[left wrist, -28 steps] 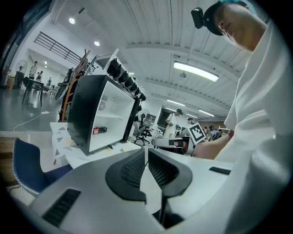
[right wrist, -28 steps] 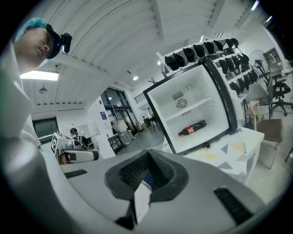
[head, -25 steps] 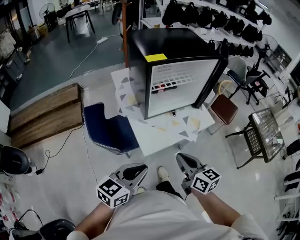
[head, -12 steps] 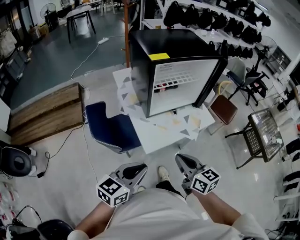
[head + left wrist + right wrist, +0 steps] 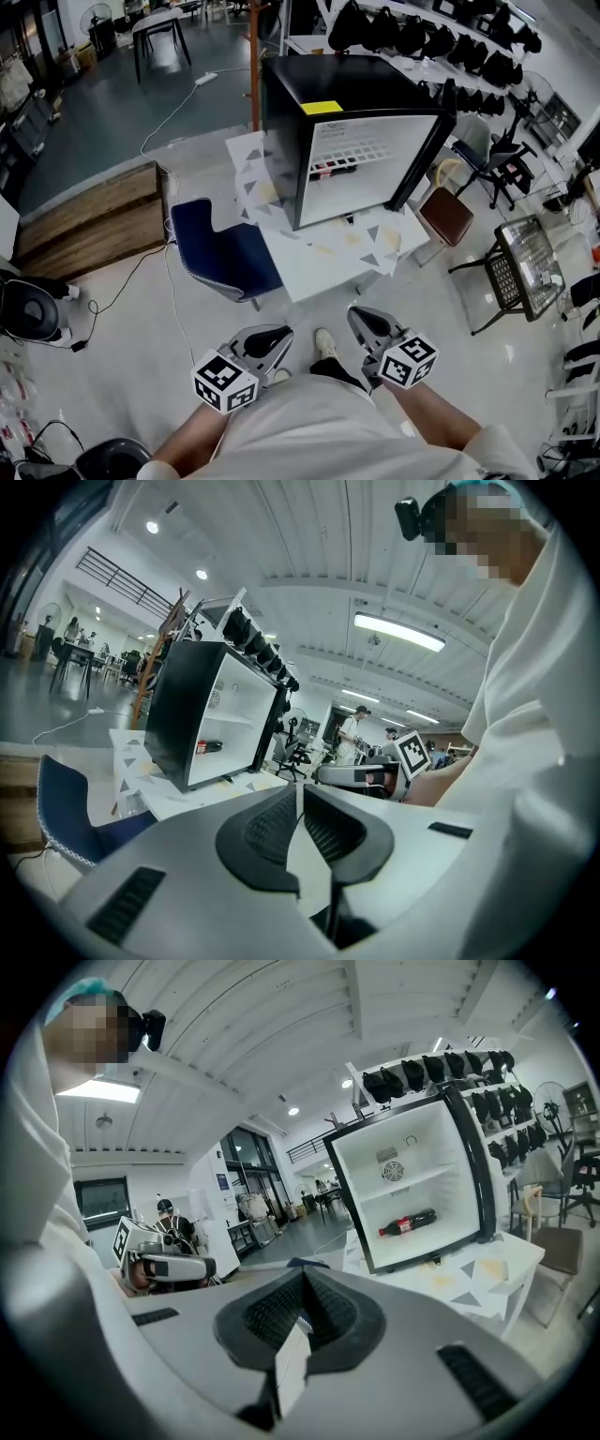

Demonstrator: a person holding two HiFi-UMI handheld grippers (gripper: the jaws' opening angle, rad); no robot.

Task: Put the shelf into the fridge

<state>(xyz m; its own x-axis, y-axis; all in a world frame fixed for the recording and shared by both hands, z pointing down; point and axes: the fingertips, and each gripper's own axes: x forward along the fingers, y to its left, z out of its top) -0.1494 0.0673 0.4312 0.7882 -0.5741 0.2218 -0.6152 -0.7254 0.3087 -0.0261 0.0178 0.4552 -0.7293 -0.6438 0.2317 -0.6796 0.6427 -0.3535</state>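
Jaws closed and empty, the left gripper (image 5: 274,339) and right gripper (image 5: 364,323) face a black open-fronted mini fridge (image 5: 352,103) on a white counter (image 5: 319,270).

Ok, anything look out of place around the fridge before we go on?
A red-labelled bottle lies on its side on the floor of the open fridge. What looks like a wire shelf sits outside it, on a black frame to the right.

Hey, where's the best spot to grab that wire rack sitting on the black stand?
Probably the outer frame along the side nearest you, approached level from that side. The wire rack lies near-flat on the black stand, so its thin exposed edge looks easiest to pinch.
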